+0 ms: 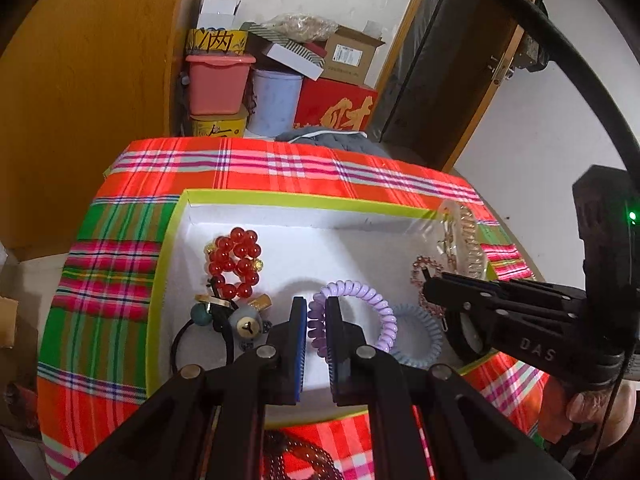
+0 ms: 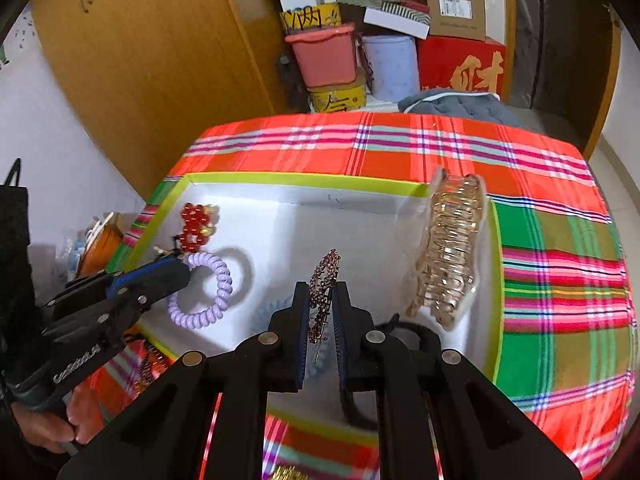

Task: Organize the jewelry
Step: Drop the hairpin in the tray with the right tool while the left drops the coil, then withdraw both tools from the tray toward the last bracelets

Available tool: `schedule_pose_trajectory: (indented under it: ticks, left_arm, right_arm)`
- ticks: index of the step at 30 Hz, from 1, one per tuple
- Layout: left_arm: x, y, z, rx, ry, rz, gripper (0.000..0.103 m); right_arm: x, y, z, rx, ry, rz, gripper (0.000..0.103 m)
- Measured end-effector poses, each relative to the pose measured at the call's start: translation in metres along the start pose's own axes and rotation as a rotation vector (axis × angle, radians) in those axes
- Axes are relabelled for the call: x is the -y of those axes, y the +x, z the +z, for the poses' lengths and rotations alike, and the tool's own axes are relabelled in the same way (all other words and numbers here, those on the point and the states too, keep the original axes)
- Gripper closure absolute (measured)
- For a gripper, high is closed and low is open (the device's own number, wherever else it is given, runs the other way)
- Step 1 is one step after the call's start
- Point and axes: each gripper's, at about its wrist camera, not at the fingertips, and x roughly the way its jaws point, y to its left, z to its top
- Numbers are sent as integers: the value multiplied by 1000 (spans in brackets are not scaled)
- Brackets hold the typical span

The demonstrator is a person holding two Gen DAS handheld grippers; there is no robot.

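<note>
On the table draped in a red, green and pink plaid cloth (image 1: 280, 168), a shallow white cardboard tray with a lime-green rim (image 1: 248, 197) is sitting with the jewelry inside it. The left gripper (image 1: 317, 312) is pinching a lilac spiral coil hair tie (image 1: 382, 312) between its blue-padded fingers, the coil's near-left part caught in the narrow gap and the rest of the ring lying out to the right over the tray floor. A pale blue spiral coil hair tie (image 1: 426, 346) is lying just beside it, touching or overlapping its right edge. To the left, a bracelet of round glossy red beads with small gold spacers (image 1: 236, 264) is resting near the tray's left wall, and just below it a cluster of black elastic hair ties with a grey bear charm and gold trims (image 1: 240, 322) is lying.

The right gripper (image 2: 322, 294) is clamping a slim hairpin studded with dark red and purple rhinestones (image 2: 325, 280), its fingers drawn close around the pin's lower half while the jewelled tip is standing up past the fingertips. Just to the right, a translucent amber plastic claw clip (image 2: 448, 248) is leaning against the tray's right rim. A black elastic loop (image 2: 404, 326) is lying beneath the right finger.
</note>
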Motion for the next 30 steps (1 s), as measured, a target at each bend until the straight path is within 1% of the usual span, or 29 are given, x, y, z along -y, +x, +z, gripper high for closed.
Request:
schedule_pose_trajectory:
  ticks: [7, 15, 17, 19, 20, 21, 30]
  left_arm:
    - [-6, 18, -4, -39, -10, 19, 94]
    - [-5, 15, -5, -38, -16, 32, 94]
    - [-6, 11, -6, -33, -22, 32, 93]
    - [-6, 6, -6, -25, -30, 24, 86]
    - [-5, 3, -6, -19, -35, 19, 81]
    - [-5, -1, -6, -13, -38, 12, 79]
    - [4, -39, -13, 32, -27, 2, 79]
  right_arm:
    - [5, 17, 2, -27, 15, 0, 91]
    - [5, 11, 0, -17, 10, 2, 85]
    - [4, 8, -1, -11, 6, -2, 85]
    - [2, 3, -2, -2, 2, -1, 84]
    - [2, 0, -2, 2, 1, 1, 84]
    - [1, -4, -3, 7, 0, 4, 83]
    - [-7, -39, -16, 51, -6, 18, 83]
